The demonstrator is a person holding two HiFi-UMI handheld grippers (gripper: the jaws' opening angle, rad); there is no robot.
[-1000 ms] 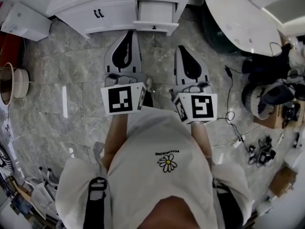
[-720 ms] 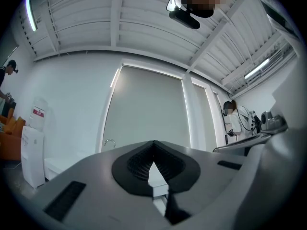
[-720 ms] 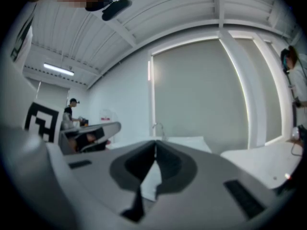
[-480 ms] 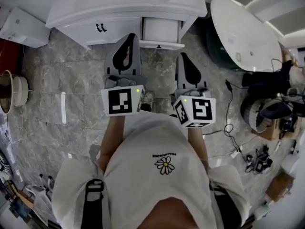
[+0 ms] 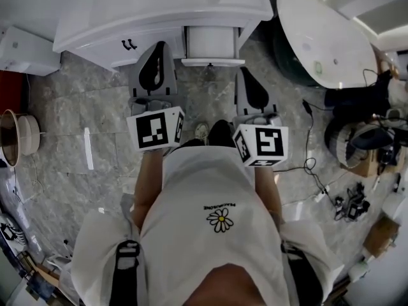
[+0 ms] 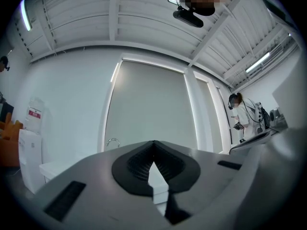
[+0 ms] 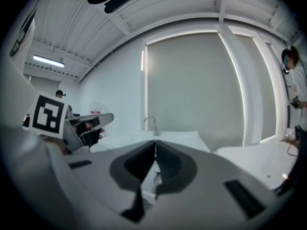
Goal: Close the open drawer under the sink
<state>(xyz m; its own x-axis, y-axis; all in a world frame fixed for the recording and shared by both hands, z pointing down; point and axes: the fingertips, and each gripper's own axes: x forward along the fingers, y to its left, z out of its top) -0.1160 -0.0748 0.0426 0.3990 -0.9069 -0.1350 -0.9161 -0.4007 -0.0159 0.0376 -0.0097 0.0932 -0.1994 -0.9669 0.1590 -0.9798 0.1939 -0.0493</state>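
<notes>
Facing the cabinet [image 5: 108,27], you have the drawer [image 5: 212,43] pulled out toward you, under the sink top and right of the cabinet doors. Its front [image 5: 212,62] runs side to side across the head view, and the way home for it is straight up that view, into the cabinet.

Both tools are closed with nothing in them. The left gripper [image 5: 158,45] shows its pads met at the tips in its own view, with only the far wall and a tap beyond. The right gripper [image 5: 246,75] shows the same.

The drawer lies between your two tools in the head view. The left tip sits off the drawer's left side, level with its box rather than on your side of the front, so it looks poorly placed to push. The right tip is on your side of the front, near its right end and a little to the right of it. By that reading your right hand is the nearer one for the push. It would need to come left until the tip faces the front's middle, then press along the drawer's travel. An off-centre push could skew the drawer.
</notes>
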